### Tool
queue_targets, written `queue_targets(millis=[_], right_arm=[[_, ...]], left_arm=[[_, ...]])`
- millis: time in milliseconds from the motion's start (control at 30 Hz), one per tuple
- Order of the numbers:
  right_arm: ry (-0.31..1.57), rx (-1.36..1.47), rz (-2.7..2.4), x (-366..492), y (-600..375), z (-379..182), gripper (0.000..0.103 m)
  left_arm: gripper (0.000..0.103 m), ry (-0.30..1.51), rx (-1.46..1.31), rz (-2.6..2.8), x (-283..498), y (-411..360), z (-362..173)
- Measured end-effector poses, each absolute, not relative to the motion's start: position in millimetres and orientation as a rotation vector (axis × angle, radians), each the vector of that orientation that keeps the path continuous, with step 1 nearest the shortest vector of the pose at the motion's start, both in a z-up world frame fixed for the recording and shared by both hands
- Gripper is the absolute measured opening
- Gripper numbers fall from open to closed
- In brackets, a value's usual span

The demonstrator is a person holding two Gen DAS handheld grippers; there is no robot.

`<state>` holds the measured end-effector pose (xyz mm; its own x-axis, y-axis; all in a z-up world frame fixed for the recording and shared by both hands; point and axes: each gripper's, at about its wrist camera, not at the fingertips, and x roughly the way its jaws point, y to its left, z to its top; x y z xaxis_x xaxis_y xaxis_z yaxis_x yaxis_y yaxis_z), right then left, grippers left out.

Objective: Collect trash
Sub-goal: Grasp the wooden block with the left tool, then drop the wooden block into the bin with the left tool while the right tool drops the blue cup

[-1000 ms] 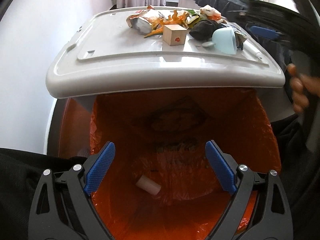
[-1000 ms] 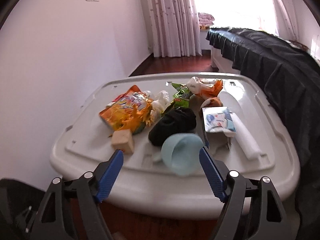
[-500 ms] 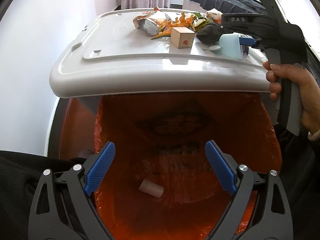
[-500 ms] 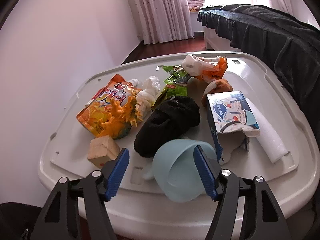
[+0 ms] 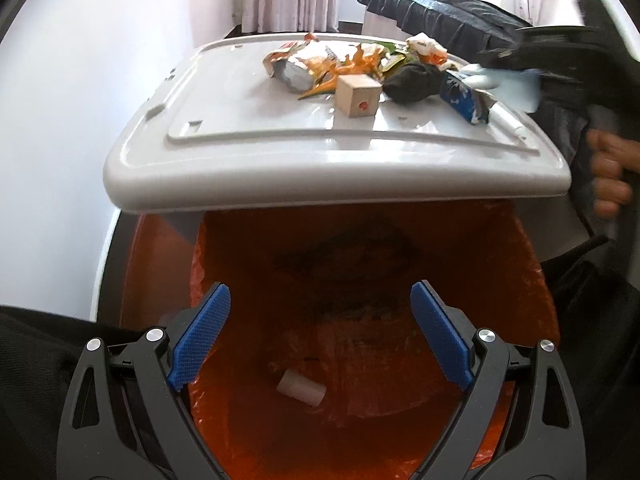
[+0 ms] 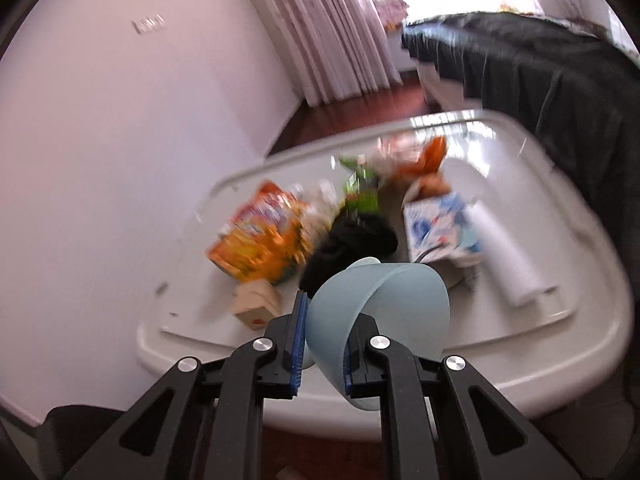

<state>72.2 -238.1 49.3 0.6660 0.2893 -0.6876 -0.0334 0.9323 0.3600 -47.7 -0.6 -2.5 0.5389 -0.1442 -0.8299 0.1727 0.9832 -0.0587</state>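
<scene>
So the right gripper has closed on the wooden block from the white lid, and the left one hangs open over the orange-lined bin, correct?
Not the wooden block: that sits on the white lid. The right wrist view shows the right gripper shut on the pale blue cup. The rest stands: the left gripper hangs open over the orange-lined bin.

one blue cup, one wooden cube, one black sock

Pale blue plastic cup tilted, pinched w/ rim squashed, above white lid.
</scene>
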Motion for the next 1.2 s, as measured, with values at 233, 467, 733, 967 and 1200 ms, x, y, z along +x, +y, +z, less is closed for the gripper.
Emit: queue_targets(millis=[233,467,733,967,1200], right_arm=[[0.724,0.288,0.115,44.1,-267.7,70.6,0.014],[0.720,0.366,0.078,45.3,-295.0,59.8,0.015],[0.727,0.424,0.069,43.7,-309.9,53.7,0.015],[0.728,0.435,0.069,45.0,-309.6,51.9,0.015],[0.734,0.432,0.067,48.0,-305.3,49.7,0.015]], left_arm=[[0.089,0.906,0.108,-0.168,6.2,-37.7,23.9],[0.089,0.861,0.028,-0.071,98.7,-70.5,19.8],[0.089,0.848,0.030,0.010,136.6,-88.8,-11.0],[0.035,0.844,0.110,0.007,141.4,-98.3,-25.3],[0.035,0.840,0.098,-0.040,131.7,-85.1,-16.8]])
